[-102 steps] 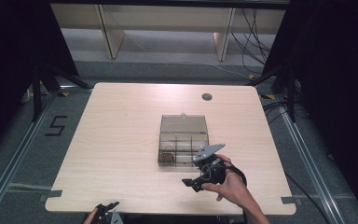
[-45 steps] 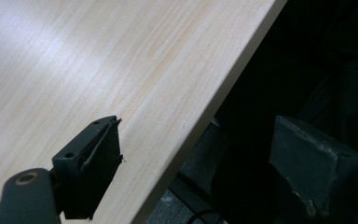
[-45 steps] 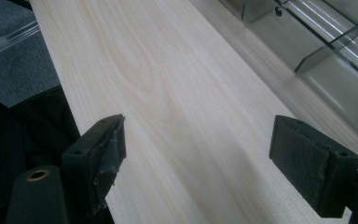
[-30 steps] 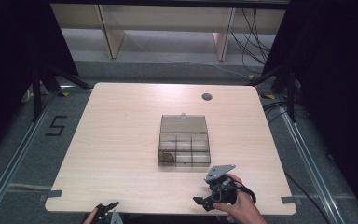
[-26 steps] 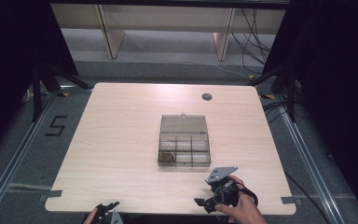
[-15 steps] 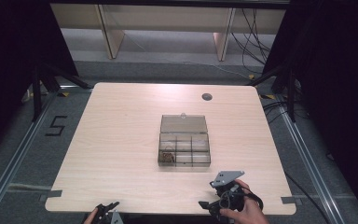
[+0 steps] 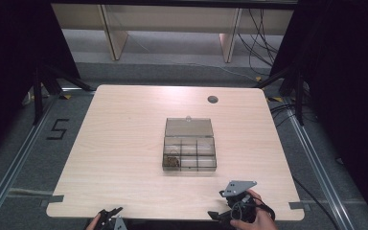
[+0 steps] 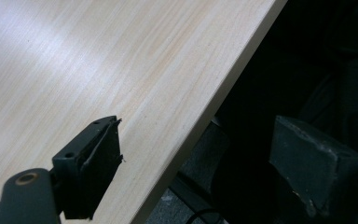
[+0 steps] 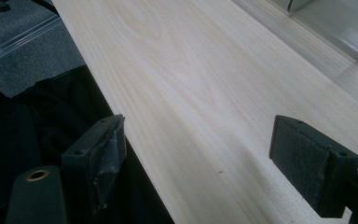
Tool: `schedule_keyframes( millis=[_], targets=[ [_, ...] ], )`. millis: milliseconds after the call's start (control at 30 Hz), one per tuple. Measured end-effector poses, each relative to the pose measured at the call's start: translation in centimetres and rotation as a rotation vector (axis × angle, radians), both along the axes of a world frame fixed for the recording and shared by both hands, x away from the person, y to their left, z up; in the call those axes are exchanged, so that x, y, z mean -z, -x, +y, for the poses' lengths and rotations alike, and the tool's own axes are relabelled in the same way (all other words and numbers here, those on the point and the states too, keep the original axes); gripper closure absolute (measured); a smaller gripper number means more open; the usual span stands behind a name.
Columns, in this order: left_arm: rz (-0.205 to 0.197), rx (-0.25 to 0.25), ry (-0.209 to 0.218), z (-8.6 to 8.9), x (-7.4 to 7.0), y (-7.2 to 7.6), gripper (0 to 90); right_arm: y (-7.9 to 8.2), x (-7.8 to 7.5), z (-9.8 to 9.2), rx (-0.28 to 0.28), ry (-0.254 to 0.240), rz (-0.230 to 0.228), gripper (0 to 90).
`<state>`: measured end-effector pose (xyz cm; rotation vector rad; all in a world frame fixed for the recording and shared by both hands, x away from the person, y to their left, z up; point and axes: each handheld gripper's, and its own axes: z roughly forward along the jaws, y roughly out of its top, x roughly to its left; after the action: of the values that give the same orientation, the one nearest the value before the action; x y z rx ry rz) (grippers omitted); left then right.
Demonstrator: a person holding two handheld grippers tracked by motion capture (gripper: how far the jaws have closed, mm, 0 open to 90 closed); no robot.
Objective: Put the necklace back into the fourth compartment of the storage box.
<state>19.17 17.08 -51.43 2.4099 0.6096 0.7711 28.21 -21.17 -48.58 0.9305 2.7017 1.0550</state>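
Item one, my right gripper (image 7: 219, 214): held at the near edge of the table (image 7: 124, 143), right of centre, jaws spread wide with nothing between them; in the right gripper view (image 9: 196, 163) they straddle the table edge, one dark pad over the drop and the other over the wood. Item two, my left gripper (image 7: 111, 213): at the near edge toward the left, jaws likewise wide and empty, and in the left gripper view (image 8: 196, 163) one pad hangs over pale board while the other hangs off it. Item three, the compartment box (image 7: 189, 153): clear smoky plastic, rectangular, divided into small square cells, its lid (image 7: 189, 127) hinged back and lying open behind it; it sits near the middle of the table, well apart from both grippers. One near-left cell holds a small brownish tangle (image 7: 172, 159) (too small to name), the other cells look bare. Item four, the table: light wood-grain laminate, smooth and matte, rounded corners, a dark round grommet (image 7: 212, 99) toward the far right. Status, as I judge it: both tools are parked at the near edge, with no grasp in hand, so the step is a pause between handlings of the box. The next move would call for reaching forward to the box and narrowing the jaws to suit a thin plastic wall or lid edge, which is slick and light and liable to slide.
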Motion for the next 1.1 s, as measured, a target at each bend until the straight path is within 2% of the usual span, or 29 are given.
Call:
schedule_keyframes(
  millis=[100, 133, 200, 233, 300, 433, 500, 567, 633, 667, 767, 833, 967, 1100],
  targets=[
    [-0.005, -0.003, -0.006, 0.0, 0.0, 0.0, 15.8, 0.1, 0.1, -0.1, -0.002, 0.01, -0.005, 19.5],
    [-0.006, -0.003, -0.006, 0.0, 0.0, 0.0, 15.8, 0.2, 0.1, -0.2, -0.005, 0.023, 0.013, 19.5],
    [-0.005, -0.003, -0.006, 0.0, 0.0, 0.0, 15.8, 0.3, 0.1, -0.3, -0.007, 0.018, 0.014, 19.5],
    [0.0, 0.001, 0.0, 0.0, 0.0, 0.0, 15.8, 0.3, 0.2, -0.3, -0.016, 0.017, -0.003, 19.5],
    [0.0, 0.002, -0.001, 0.0, 0.0, 0.0, 15.8, 0.5, 0.3, -0.4, 0.004, 0.006, -0.018, 19.5],
    [0.0, 0.001, -0.002, 0.0, 0.0, 0.0, 15.8, 0.6, 0.4, -0.5, -0.004, -0.003, -0.01, 19.5],
    [0.0, 0.001, -0.001, 0.0, 0.0, 0.0, 15.8, 0.7, 0.3, -0.7, -0.018, 0.008, -0.007, 19.5],
    [0.0, 0.001, -0.001, 0.0, 0.0, 0.0, 15.8, 0.9, 0.3, -0.8, 0.007, 0.003, -0.012, 19.5],
    [0.0, 0.001, -0.001, 0.0, 0.0, 0.0, 15.8, 1.0, 0.3, -0.9, 0.0, 0.014, -0.013, 19.5],
    [0.0, 0.002, -0.002, 0.0, 0.0, 0.0, 15.8, 1.0, 0.5, -0.9, 0.002, -0.007, -0.01, 19.5],
    [-0.001, 0.001, -0.001, 0.0, 0.0, 0.0, 15.8, 1.1, 0.6, -1.1, 0.014, -0.004, -0.022, 19.5],
    [0.0, 0.002, -0.002, 0.0, 0.0, 0.0, 15.8, 1.3, 0.6, -1.2, 0.023, -0.009, -0.009, 19.5],
    [-0.001, 0.002, -0.001, 0.0, 0.0, 0.0, 15.8, 1.3, 0.6, -1.3, 0.008, 0.01, 0.001, 19.2],
    [-0.001, 0.002, -0.001, 0.0, 0.0, 0.0, 15.8, 1.4, 0.8, -1.2, 0.011, -0.002, 0.0, 19.0]
  ],
)
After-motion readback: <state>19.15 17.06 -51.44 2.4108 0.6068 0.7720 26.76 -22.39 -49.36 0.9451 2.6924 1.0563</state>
